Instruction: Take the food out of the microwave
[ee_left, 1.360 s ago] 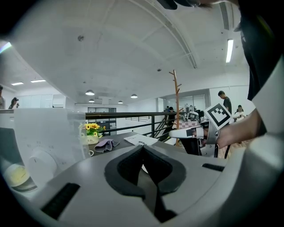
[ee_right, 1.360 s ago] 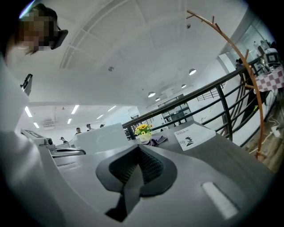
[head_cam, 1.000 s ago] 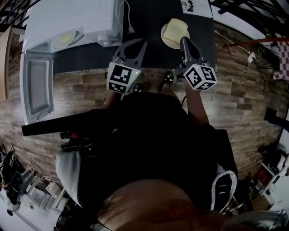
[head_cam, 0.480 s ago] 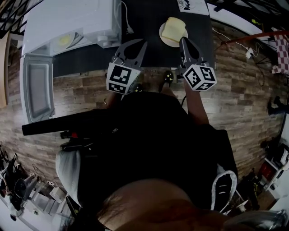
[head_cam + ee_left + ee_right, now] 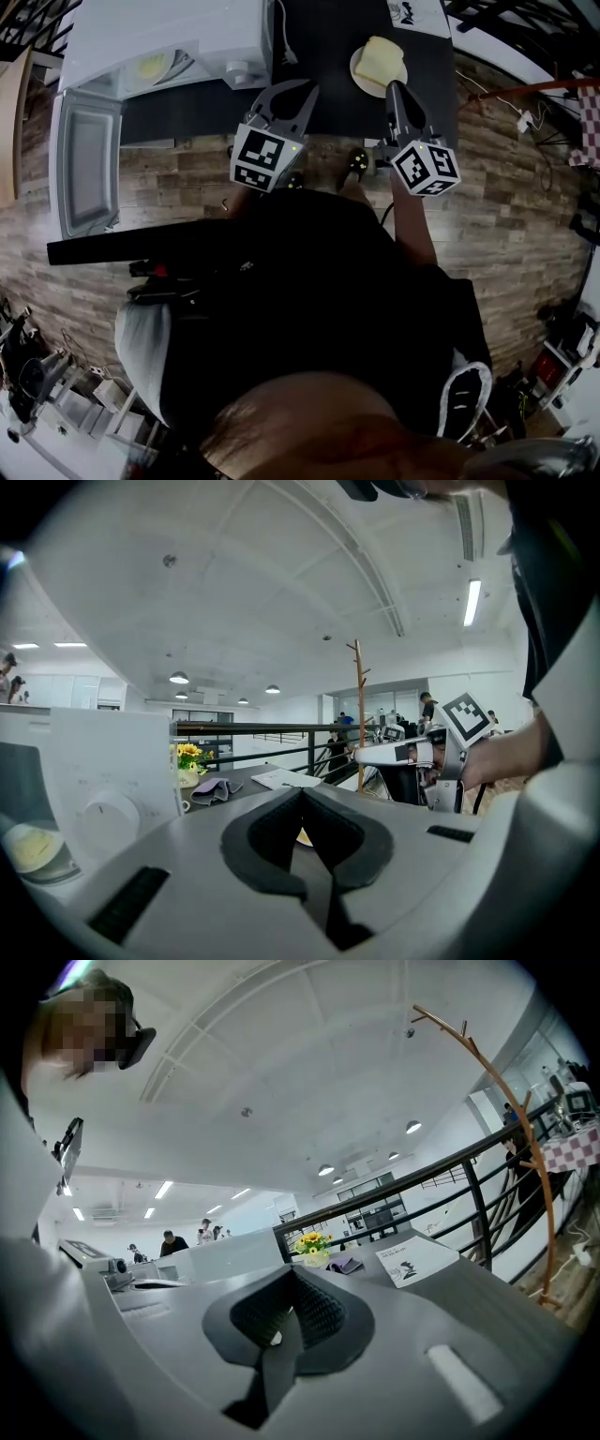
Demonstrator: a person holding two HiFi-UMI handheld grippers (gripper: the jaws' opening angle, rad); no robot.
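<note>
Plainly, both sets of jaws are pressed together with nothing between them. The left gripper (image 5: 292, 89) hangs over the near edge of the tabletop (image 5: 319, 37), just right of the microwave (image 5: 169, 33), whose door (image 5: 86, 164) is open to the left. Inside the cavity lies something pale yellow, probably the food (image 5: 155, 66), up and to the left of the left jaws. That hand is the nearer one, and I judge it would need to open and swing left into the mouth. The food shows too small to give a long axis. The right gripper (image 5: 394, 89) points at a white plate (image 5: 361, 70), its tips at the near rim. A pale yellow block (image 5: 382, 58) sits on the plate, well apart from the microwave.
</note>
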